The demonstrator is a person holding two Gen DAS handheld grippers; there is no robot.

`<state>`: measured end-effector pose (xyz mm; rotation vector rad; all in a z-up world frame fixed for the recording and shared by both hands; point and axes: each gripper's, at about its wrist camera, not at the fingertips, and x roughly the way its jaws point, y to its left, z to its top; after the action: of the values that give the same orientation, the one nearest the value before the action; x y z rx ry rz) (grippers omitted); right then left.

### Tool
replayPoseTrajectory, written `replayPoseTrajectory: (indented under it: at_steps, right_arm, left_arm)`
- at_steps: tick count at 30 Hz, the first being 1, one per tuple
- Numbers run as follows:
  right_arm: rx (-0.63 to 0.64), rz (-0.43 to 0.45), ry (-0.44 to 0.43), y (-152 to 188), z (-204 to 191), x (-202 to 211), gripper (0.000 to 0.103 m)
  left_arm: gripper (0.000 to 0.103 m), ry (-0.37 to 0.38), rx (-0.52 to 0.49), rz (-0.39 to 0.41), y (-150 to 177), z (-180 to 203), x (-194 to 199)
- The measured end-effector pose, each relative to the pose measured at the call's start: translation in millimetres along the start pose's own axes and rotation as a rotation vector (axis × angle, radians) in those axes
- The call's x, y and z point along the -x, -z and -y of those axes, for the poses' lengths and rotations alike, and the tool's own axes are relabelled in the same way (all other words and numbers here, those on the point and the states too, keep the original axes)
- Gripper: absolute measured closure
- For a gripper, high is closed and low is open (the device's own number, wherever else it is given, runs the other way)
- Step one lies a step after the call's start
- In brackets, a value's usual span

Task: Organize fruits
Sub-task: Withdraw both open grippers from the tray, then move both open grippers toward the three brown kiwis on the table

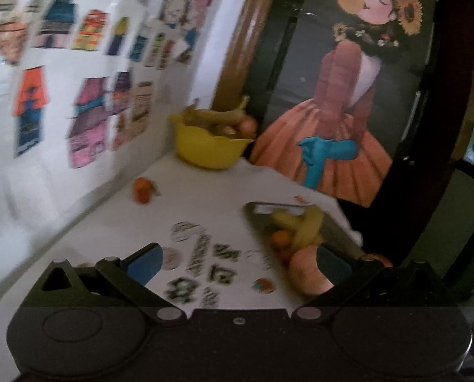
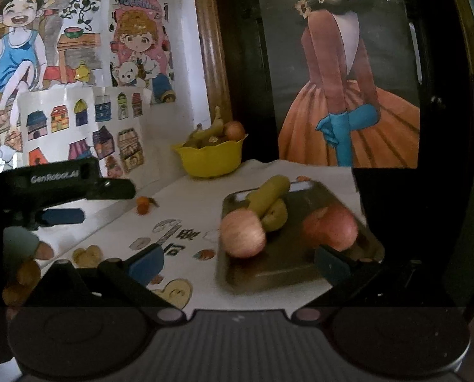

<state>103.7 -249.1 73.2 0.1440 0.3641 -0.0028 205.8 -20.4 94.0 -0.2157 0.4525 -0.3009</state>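
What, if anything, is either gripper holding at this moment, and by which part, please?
Nothing is held. The left gripper and right gripper both stand open, with only the table and the tray of fruit seen between their fingers.

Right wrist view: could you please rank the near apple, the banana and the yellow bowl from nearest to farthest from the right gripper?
From the right gripper:
1. Near apple, at the tray's front left, just ahead of the fingers.
2. Banana, behind that apple, mid tray.
3. Yellow bowl, at the table's back by the wall.

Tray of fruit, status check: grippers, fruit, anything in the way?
Left gripper open, empty. Right gripper open, empty. Apples and bananas on the tray; yellow bowl behind, already holding fruit. Path looks clear.
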Motion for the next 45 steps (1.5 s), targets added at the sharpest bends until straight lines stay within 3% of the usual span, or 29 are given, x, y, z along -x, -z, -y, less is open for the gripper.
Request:
replayPoseTrajectory:
  at_steps: [9, 21, 29, 45]
  right_arm:
    - [-0.056, -0.095, 0.009, 32.5, -17.6, 0.4, 0.0]
    - [-0.001, -0.112, 0.017, 56.0, -60.4, 2.9, 0.0]
    - [0.008, -0.136, -0.004, 59.0, -71.0, -3.0, 0.0]
    - [0.035, -0.212, -0.047, 40.6, -89.1, -38.0, 0.0]
  left_arm:
    - [0.001, -0.113, -0.017, -0.011, 28.0, -36.8, 27.8]
    - [0.001, -0.338, 0.015, -0.038, 63.0, -77.1, 68.2]
    - [0.001, -0.351, 0.062, -0.058, 73.3, -89.8, 73.6]
    - [0.001, -0.378, 0.029, -0.067, 64.2, -90.1, 62.9]
